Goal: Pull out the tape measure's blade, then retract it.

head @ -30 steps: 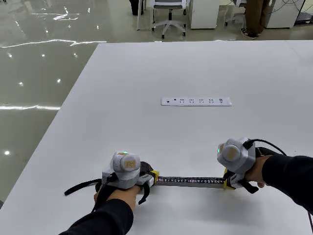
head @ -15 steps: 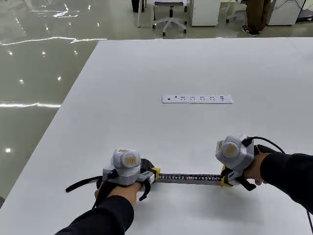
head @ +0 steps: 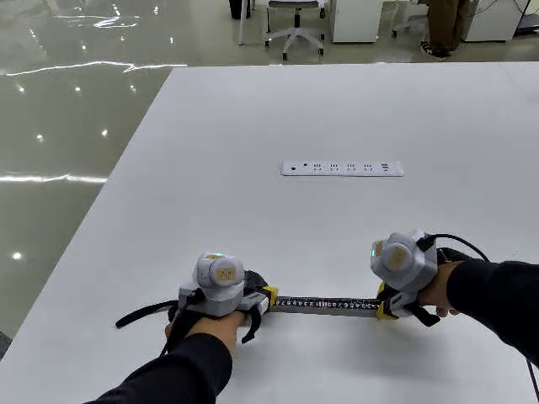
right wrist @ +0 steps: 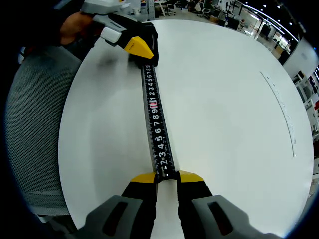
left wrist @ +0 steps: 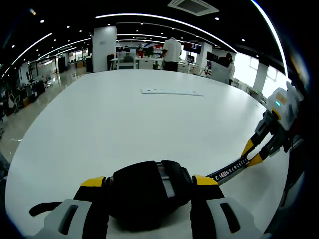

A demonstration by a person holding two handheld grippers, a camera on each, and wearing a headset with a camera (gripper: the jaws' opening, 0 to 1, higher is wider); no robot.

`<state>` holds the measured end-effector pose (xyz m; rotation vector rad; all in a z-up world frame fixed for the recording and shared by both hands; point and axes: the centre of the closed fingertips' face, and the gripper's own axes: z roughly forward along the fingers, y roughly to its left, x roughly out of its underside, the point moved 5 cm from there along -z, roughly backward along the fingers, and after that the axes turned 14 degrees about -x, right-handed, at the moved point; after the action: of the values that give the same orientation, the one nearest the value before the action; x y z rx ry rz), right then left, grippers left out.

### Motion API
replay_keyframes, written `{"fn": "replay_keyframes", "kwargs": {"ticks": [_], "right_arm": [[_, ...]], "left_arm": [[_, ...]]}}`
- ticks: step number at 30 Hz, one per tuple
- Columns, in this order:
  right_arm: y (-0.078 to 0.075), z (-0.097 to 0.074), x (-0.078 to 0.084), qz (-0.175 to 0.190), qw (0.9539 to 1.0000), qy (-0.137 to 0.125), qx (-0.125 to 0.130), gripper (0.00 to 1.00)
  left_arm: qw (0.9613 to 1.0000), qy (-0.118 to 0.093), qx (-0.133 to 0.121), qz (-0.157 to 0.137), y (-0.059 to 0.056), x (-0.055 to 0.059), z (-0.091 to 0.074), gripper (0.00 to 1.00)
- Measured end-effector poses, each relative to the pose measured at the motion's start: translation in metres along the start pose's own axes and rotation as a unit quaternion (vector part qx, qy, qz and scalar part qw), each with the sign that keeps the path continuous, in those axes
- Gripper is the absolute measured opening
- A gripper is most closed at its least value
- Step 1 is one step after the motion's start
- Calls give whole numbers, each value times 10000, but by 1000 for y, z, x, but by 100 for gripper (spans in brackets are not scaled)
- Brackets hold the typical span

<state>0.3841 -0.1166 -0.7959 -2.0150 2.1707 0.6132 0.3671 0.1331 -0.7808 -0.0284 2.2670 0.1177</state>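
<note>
- The left gripper [head: 263, 300], in the lower left of the head view, has its yellow-tipped jaws closed on the black body of the tape measure [left wrist: 149, 191]. In the left gripper view the body sits at bottom centre, wedged between the two jaws.
- The right gripper [head: 386, 310], in the lower right of the head view, pinches the free end of the blade [right wrist: 154, 114]. Its jaws are nearly together, and the blade's tip appears to sit just between the yellow tips, though it is small there.
- The blade lies flat on the white table [head: 253, 168], running straight between the two grippers along the lower part of the head view, its numbered black face up.
- The left hand [head: 210, 330] grips its tool from below, forearm rising from the bottom edge. The right hand [head: 438, 290] comes in from the right edge, sleeve dark.
- Count: two grippers, one tape measure, one blade, and one power strip [head: 342, 168] lying at mid-frame, well apart from the grippers.
</note>
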Motion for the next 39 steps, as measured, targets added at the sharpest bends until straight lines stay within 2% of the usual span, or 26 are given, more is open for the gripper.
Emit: {"fn": "replay_keyframes", "kwargs": {"ticks": [39], "right_arm": [[2,10,-20,91,9998,-183,70,11]], "left_arm": [[10000,33,59,-50,0,0,0,63]]}}
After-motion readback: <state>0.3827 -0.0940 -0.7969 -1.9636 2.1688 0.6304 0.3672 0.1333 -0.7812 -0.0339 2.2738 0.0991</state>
